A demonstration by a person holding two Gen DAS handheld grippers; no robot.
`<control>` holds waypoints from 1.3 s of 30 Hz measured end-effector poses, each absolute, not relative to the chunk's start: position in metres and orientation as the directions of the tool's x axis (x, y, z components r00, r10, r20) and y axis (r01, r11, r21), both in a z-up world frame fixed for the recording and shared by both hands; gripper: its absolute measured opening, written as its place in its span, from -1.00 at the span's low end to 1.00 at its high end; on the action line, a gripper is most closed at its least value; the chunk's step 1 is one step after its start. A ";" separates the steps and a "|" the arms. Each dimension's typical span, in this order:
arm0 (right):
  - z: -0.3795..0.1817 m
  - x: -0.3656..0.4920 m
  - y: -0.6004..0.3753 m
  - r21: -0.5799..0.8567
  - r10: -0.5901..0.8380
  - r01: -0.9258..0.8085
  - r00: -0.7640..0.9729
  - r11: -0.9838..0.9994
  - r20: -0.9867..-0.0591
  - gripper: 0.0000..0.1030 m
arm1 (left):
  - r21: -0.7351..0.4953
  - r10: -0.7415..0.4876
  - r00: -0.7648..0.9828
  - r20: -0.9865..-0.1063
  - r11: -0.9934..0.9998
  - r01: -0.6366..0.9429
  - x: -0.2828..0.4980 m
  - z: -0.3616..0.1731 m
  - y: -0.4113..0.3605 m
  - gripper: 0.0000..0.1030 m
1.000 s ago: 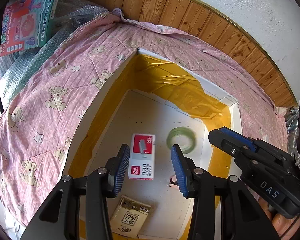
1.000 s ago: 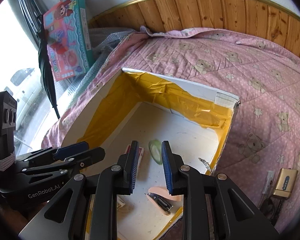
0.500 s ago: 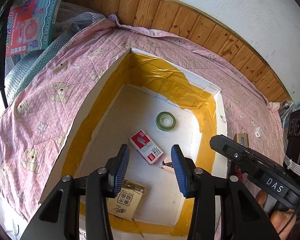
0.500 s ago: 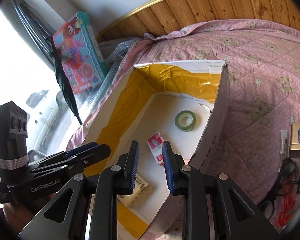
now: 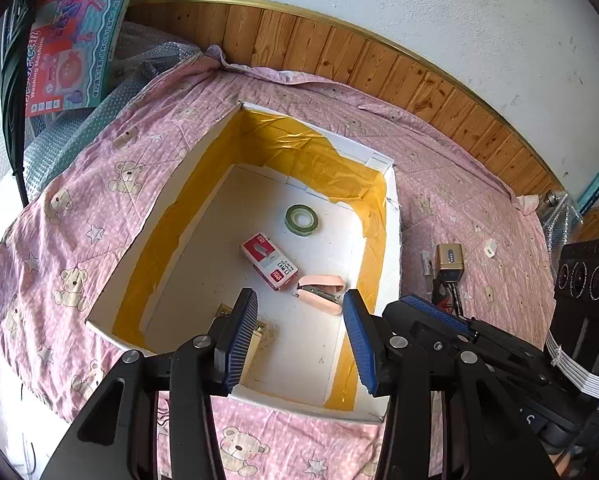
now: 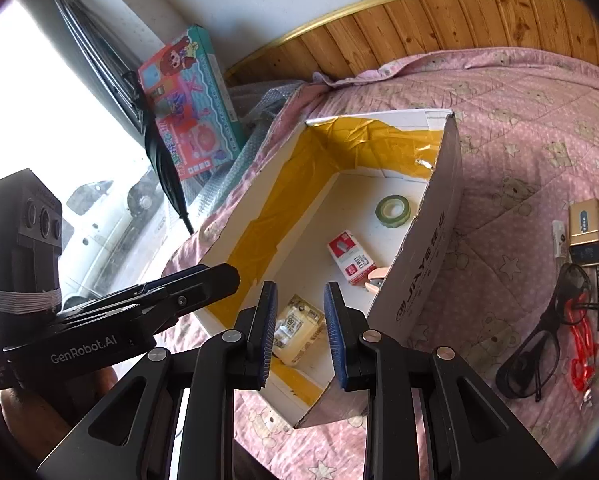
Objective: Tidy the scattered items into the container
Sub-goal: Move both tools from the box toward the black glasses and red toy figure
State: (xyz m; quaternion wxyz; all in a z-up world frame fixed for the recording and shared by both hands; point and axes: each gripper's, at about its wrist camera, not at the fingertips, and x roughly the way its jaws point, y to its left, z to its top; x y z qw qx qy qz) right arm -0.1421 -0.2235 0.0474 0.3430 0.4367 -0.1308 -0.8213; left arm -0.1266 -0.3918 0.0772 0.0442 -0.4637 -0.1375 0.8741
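Observation:
A white cardboard box lined with yellow tape lies on a pink bear quilt. Inside it are a green tape roll, a red and white staple box, a pink stapler and a beige packet. On the quilt to its right lie a gold power bank, black glasses and a red cord. My left gripper hangs open and empty above the box's near end. My right gripper, also open and empty, hovers over the near right corner.
A colourful toy carton and bubble wrap sit at the quilt's far left. Wood panelling runs along the wall behind. A small white plug and a white stick lie near the power bank.
The staple box, seen between my left fingers a second ago, now lies on the box floor. Both grippers have drawn up and back, and the right one has swung right.

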 end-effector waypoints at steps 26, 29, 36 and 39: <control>0.042 -0.072 -0.145 0.555 -0.683 0.398 -0.408 -0.730 -0.606 -0.47 | -0.238 0.249 -0.561 -0.789 -0.967 -0.095 -0.067 0.097 -0.314 -0.07; 0.028 -0.072 -0.128 0.573 -0.678 0.361 -0.403 -0.735 -0.615 -0.47 | -0.239 0.262 -0.537 -0.802 -0.964 -0.114 -0.066 0.086 -0.301 -0.07; 0.006 -0.081 -0.083 0.606 -0.656 0.267 -0.424 -0.750 -0.625 -0.47 | -0.250 0.308 -0.499 -0.810 -0.951 -0.182 -0.071 0.074 -0.261 -0.07; -0.004 -0.086 -0.064 0.617 -0.644 0.223 -0.433 -0.755 -0.631 -0.47 | -0.252 0.328 -0.481 -0.813 -0.943 -0.216 -0.076 0.069 -0.243 -0.05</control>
